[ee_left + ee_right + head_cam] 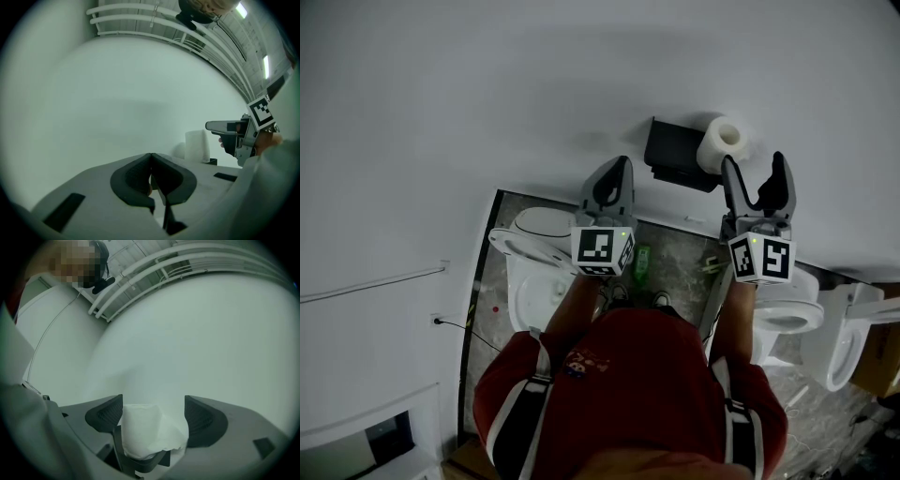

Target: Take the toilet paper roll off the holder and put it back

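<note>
Roll (719,142) sits on the black holder (673,153), upper right of the head view. Your right hand-held gripper (754,176) is wide open around it, not gripping. The left hand-held gripper (614,176) is closed and empty. Risk: closing off-centre would likely crush the soft paper or snag its loose sheet (176,432).

This is a washroom. Several white toilets (534,246) stand in a row on a stone-patterned floor (675,255). A paper holder (673,155) hangs on the white wall (487,94).
</note>
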The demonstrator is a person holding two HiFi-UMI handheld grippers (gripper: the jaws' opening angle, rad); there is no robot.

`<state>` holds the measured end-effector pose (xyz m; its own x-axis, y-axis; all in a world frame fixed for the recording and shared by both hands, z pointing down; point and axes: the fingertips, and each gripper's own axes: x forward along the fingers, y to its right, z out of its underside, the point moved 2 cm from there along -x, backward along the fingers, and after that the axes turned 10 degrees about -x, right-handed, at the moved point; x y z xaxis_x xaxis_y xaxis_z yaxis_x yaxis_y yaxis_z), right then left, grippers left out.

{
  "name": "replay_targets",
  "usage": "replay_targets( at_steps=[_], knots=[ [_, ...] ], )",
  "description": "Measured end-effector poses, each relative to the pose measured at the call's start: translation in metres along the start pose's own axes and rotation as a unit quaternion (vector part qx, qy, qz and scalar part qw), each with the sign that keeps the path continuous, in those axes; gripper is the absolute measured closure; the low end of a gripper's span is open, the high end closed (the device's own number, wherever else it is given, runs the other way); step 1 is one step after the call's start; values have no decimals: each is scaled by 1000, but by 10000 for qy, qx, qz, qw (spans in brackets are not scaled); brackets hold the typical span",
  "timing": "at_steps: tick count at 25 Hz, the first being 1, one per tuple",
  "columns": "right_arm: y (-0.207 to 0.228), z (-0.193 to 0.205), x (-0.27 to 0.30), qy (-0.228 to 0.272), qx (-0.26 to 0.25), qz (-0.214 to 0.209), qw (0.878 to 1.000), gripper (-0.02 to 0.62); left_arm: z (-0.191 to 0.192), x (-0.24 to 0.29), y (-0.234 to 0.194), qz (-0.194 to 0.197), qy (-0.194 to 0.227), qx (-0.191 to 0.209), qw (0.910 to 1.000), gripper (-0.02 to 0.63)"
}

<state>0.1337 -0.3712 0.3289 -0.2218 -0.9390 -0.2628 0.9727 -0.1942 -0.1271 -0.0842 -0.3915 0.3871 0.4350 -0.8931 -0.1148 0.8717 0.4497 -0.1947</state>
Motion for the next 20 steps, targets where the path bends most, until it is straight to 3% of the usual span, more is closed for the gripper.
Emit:
replay_targets(
  at_steps=[5,11,20],
  knots=[
    [18,5,-16,-71,-13,302,9995,189,1,2,8,78,5,30,10000,588],
    [36,33,-41,-497,-61,633,9967,190,6,2,16,101,-27,89,9999,588],
    [34,88,-69,-1204,-32,751,9899,198,28,-8,25,112,-216,126,9996,588]
  ],
)
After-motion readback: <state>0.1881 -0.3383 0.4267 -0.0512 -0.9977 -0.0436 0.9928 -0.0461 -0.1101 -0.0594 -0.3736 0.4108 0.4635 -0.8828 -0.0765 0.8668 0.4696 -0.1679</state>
